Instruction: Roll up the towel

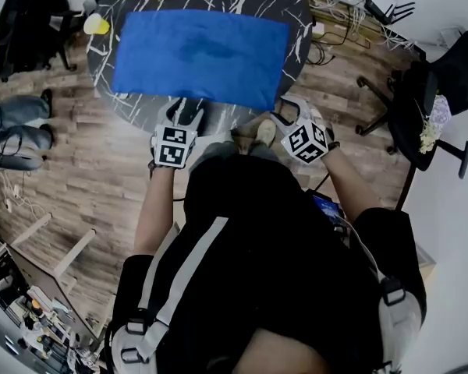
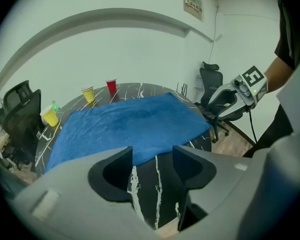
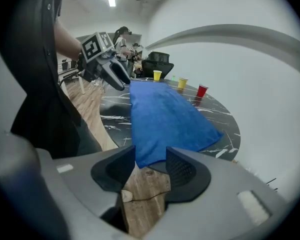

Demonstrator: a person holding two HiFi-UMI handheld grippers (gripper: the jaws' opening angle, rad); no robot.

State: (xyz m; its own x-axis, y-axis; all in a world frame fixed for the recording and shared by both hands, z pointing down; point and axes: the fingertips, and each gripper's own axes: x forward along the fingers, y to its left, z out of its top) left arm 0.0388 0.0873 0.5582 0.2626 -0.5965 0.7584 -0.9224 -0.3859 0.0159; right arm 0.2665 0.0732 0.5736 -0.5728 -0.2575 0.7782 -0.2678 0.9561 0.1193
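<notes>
At the near rim of the round black table with white veining (image 1: 228, 117), I hold both grippers facing the flat blue cloth towel (image 1: 199, 57).

1. Towel position: it lies spread flat on the tabletop. Its long axis runs left to right across me, parallel to the rim I stand at. Its near long edge is the edge closest to both grippers.
2. Left gripper (image 2: 152, 156): jaws are partly apart and hold nothing. Bare tabletop shows between them, and the towel's near edge lies just beyond the tips, straight ahead.
3. Right gripper (image 3: 151, 159): jaws are partly apart and clamp nothing. The towel's near right corner hangs slightly past the rim and reaches down to the gap at the jaw tips. I see no pad pressing on it.
4. Judgement: the right gripper is the nearer one to the cloth. I expect the roll to start from this near long edge and travel away from me, so each gripper needs one end of that edge.
</notes>
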